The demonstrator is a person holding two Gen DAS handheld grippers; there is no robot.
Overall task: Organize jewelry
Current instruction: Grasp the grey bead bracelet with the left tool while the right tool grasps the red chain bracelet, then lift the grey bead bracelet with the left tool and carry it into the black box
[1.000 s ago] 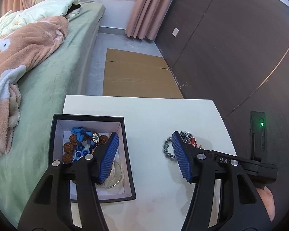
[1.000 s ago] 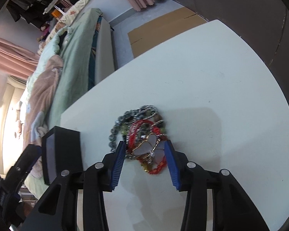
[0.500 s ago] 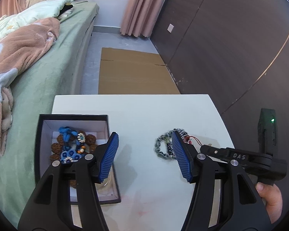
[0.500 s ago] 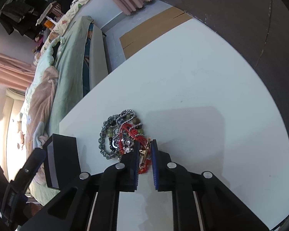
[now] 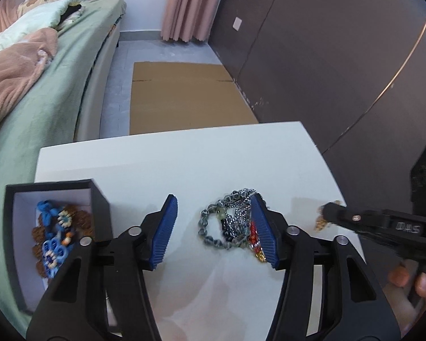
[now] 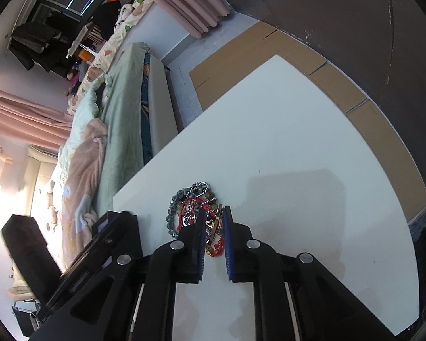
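- On the white surface (image 5: 184,159) ahead of you lies a tangled heap of jewelry (image 5: 231,221): grey-green bead bracelets, a silver chain and red beaded strands, just beside the far jaw of your left gripper (image 5: 214,231).
- Your right gripper (image 6: 214,237) has its jaws nearly together, closed within the last second, and pinches a gold-coloured ornament (image 6: 215,221) at the near edge of that heap; the left wrist view shows a small gold piece at the gripper's tip.
- Whether that ornament is fully free of the red strands you cannot tell from these views; they lie touching it.
- Your left gripper stands about half open with nothing gripped; its jaws have just been narrowing a little, and the heap sits partly between them without the pads pressing on it.
- At the left edge of the surface sits the black square box with a white lining (image 5: 20,216), already holding blue knotted pieces and brown seed-bead bracelets (image 5: 56,233).
- You appear to be at the picking step: one piece taken from the heap, bound for the box.
- Next, lift it slowly and watch for strands trailing along; the left jaws could pin the heap down if it drags.
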